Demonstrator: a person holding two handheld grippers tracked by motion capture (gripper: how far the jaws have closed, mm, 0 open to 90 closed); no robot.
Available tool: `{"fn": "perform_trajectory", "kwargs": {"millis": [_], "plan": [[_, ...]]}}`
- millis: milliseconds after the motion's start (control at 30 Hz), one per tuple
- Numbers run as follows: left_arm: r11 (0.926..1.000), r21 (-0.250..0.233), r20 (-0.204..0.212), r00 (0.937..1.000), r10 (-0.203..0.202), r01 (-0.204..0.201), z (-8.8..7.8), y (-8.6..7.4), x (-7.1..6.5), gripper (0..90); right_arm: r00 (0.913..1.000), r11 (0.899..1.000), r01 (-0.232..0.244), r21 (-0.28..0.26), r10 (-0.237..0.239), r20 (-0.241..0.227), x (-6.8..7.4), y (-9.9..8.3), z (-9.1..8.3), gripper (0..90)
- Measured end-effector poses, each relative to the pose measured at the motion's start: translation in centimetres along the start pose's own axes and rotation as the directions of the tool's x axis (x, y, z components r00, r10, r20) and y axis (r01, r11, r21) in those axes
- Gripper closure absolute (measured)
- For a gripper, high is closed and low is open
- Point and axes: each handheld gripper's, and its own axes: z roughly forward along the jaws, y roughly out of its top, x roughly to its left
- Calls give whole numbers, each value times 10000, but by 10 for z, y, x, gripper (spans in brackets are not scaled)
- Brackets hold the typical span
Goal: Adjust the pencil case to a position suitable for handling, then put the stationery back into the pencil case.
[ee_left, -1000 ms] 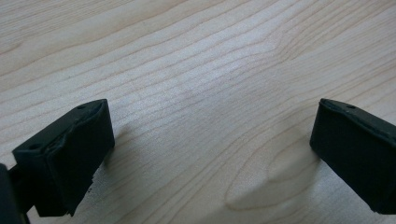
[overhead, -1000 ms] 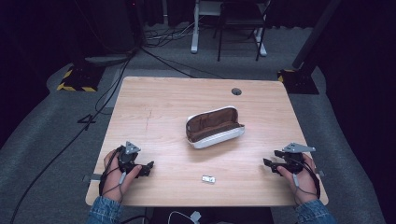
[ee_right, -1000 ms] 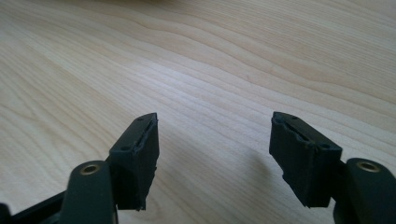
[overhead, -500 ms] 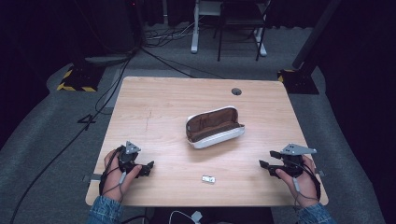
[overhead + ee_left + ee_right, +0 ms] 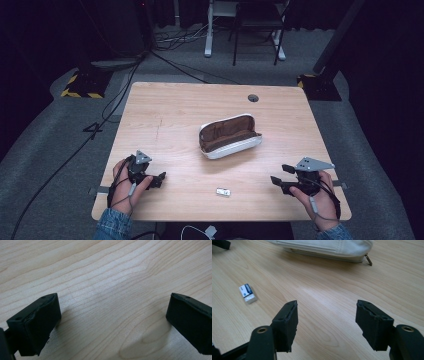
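Right gripper point(image 5: 281, 176) and left gripper point(image 5: 161, 178) both rested low on the pale wooden table point(image 5: 170, 115), jaws spread apart and holding nothing. A small white eraser with a blue sleeve point(image 5: 223, 191) lay between them near the front edge; the open white, brown-lined pencil case point(image 5: 229, 136) sat mid-table

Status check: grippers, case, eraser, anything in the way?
Left gripper open, empty. Right gripper open, empty. Case unzipped mid-table, eraser near front edge. Nothing between.
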Motion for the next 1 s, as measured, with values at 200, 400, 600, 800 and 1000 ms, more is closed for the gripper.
{"fn": "perform_trajectory", "kwargs": {"millis": [200, 400, 600, 800, 1000], "plan": [[10000, -4, -10, 10000, 8, -8, 1, 1, -1, 1, 9994, 9998, 178, -47, -180, -308, 14, 2, 3, 342], [10000, -7, -4, 10000, 2, -2, 1, 1, -1, 2, 9970, 9995, 293, -125, -301, -710, 26, 5, 9, 331], [10000, -15, -4, 10000, -4, 4, 1, 1, -1, 2, 9898, 9987, 496, -124, -508, -1327, 40, 8, 19, 356], [10000, 2, -10, 10000, 8, -8, 1, 1, -1, 2, 9797, 9979, 626, -171, -647, -1898, 55, 10, 31, 353], [10000, -9, -6, 10000, -16, 16, 1, 2, -1, 2, 9709, 9967, 638, -495, -735, -2278, 66, 11, 44, 339]]}}
